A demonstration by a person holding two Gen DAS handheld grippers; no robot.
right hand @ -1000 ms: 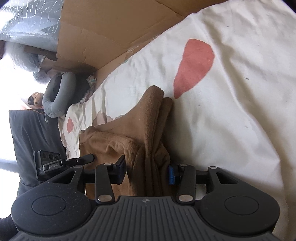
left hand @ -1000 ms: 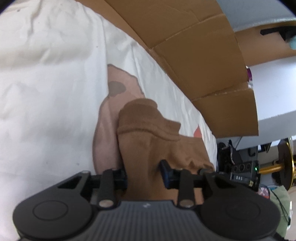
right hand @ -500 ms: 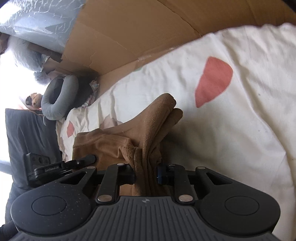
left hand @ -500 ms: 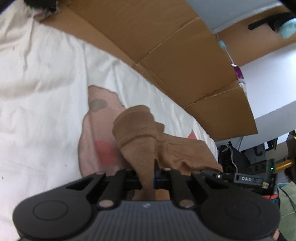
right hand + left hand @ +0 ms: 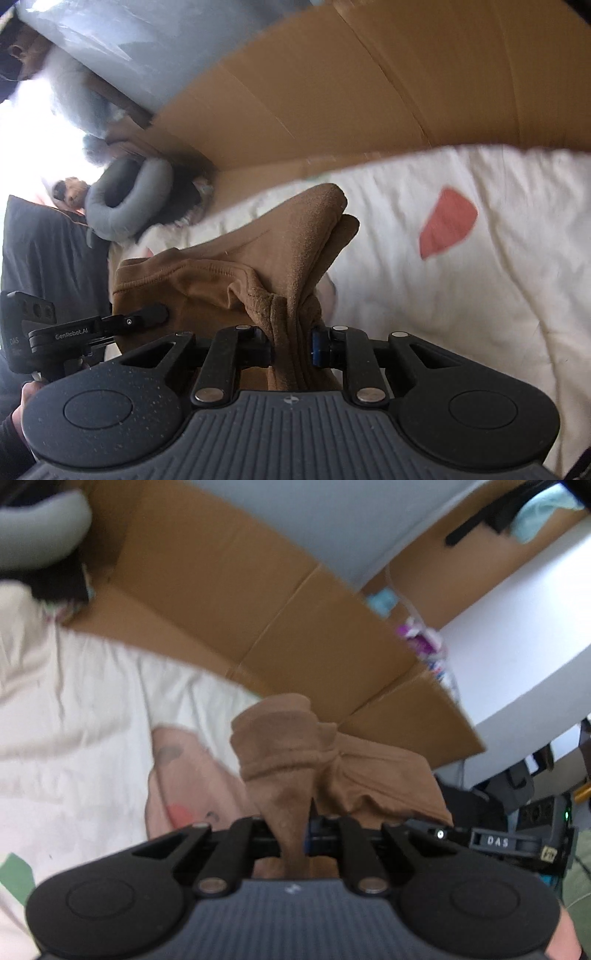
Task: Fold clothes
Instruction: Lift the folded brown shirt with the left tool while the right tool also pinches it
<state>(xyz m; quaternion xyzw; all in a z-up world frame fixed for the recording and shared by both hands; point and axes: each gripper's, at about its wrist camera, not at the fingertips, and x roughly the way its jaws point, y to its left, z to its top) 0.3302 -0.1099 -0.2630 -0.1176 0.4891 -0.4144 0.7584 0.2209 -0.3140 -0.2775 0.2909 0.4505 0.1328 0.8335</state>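
A brown garment (image 5: 280, 753) hangs bunched above the white patterned bedsheet (image 5: 81, 709). My left gripper (image 5: 291, 834) is shut on one gathered end of it, with the cuffed fabric rising past the jaws. In the right wrist view the same brown garment (image 5: 258, 254) stretches leftward, and my right gripper (image 5: 293, 347) is shut on its other thick folded end. The left gripper (image 5: 110, 325) shows at the left edge of that view, and the right gripper's body (image 5: 517, 842) shows at the right of the left wrist view. The cloth spans between both grippers, lifted off the bed.
A flattened cardboard sheet (image 5: 280, 627) stands along the far side of the bed. A grey neck pillow (image 5: 129, 203) and a dark cushion (image 5: 44, 251) lie at the bed's far end. A white desk (image 5: 517, 635) and cluttered gear sit to the right.
Both grippers closed onto the brown garment and rose, lifting it off the sheet. More cardboard and wall now fill the upper part of both views.
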